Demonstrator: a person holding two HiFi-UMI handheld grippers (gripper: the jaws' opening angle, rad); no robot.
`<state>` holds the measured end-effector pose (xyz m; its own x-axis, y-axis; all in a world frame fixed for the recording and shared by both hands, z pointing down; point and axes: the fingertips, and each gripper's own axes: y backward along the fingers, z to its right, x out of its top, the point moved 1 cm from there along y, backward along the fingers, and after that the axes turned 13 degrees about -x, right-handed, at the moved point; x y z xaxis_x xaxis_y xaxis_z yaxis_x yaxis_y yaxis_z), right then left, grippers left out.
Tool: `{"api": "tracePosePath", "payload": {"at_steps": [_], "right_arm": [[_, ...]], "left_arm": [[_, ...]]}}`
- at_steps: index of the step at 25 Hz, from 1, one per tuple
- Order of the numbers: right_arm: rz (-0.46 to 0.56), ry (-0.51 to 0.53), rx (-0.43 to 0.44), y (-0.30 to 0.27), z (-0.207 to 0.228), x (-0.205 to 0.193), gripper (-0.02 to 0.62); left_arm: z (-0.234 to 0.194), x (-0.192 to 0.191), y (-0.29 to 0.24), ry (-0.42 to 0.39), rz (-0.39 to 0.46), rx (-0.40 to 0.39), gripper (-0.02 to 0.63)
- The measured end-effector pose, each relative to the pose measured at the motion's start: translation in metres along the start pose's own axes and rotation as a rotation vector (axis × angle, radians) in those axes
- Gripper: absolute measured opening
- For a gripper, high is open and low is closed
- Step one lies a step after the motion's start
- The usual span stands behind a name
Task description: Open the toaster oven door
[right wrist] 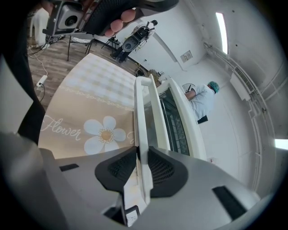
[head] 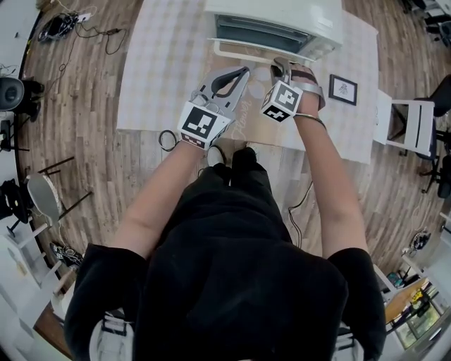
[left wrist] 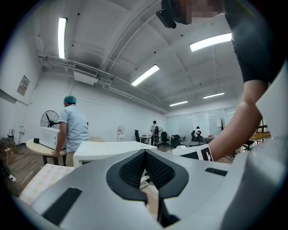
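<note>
- **Worktop** (head: 158,84): covered with a pale checked cloth. A flower-print mat (right wrist: 101,132) lies on it in front of the appliance, and a small framed picture (head: 343,89) sits off to the right.
- **Toaster oven** (head: 282,17): white, at the far middle of the worktop, front towards the person.
- **Door** (right wrist: 168,121): glass-paned, on the oven's near face. Whether it has begun to swing cannot be told.
- **Handle** (right wrist: 143,112): a white bar standing proud of the door. Its long axis runs left to right across the oven front, square to the person's reach.
- **Right gripper** (right wrist: 140,152): the nearer of the two, already at the handle's right portion. The jaws cross the bar at right angles and pinch it, with a ribbed pad on either side.
- **Left gripper** (left wrist: 145,155): hangs over the mat, just beside the right gripper and short of the oven. The jaws are pressed together at the tips with nothing between them.
- **Governing relation**: the bar sits inside the right jaws, with the door behind it away from the person. By my judgement the opening pull falls to the right hand, drawn back towards the body, while the left plays no part.
</note>
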<state>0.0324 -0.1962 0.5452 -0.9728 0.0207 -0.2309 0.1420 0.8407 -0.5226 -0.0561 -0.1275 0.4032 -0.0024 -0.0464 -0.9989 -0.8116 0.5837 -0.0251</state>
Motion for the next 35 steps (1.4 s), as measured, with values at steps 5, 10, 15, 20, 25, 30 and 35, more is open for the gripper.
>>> {"api": "tracePosePath", "payload": {"at_steps": [5, 10, 15, 20, 25, 30, 35], "right_arm": [[0.013, -0.001, -0.024, 0.005, -0.011, 0.0, 0.095], [0.017, -0.011, -0.052, 0.01, -0.019, -0.006, 0.095], [0.018, -0.007, -0.08, 0.014, -0.027, -0.003, 0.094], [0.015, -0.002, -0.08, 0.017, -0.044, -0.006, 0.094], [0.011, 0.005, -0.077, 0.023, -0.06, -0.011, 0.095], [0.012, 0.012, -0.092, 0.023, -0.066, -0.008, 0.107], [0.007, 0.002, -0.075, 0.022, -0.08, -0.01, 0.109]], "left_arm": [[0.007, -0.003, -0.001, -0.003, -0.014, -0.012, 0.012], [0.012, -0.005, -0.007, -0.001, -0.032, -0.015, 0.012], [0.012, -0.012, -0.003, 0.013, -0.035, -0.021, 0.012], [0.015, -0.02, -0.002, 0.023, -0.038, -0.024, 0.012], [0.027, -0.026, -0.003, 0.031, -0.044, -0.044, 0.012], [0.03, -0.034, 0.001, 0.038, -0.055, -0.056, 0.012], [0.033, -0.045, 0.003, 0.041, -0.066, -0.07, 0.012]]}}
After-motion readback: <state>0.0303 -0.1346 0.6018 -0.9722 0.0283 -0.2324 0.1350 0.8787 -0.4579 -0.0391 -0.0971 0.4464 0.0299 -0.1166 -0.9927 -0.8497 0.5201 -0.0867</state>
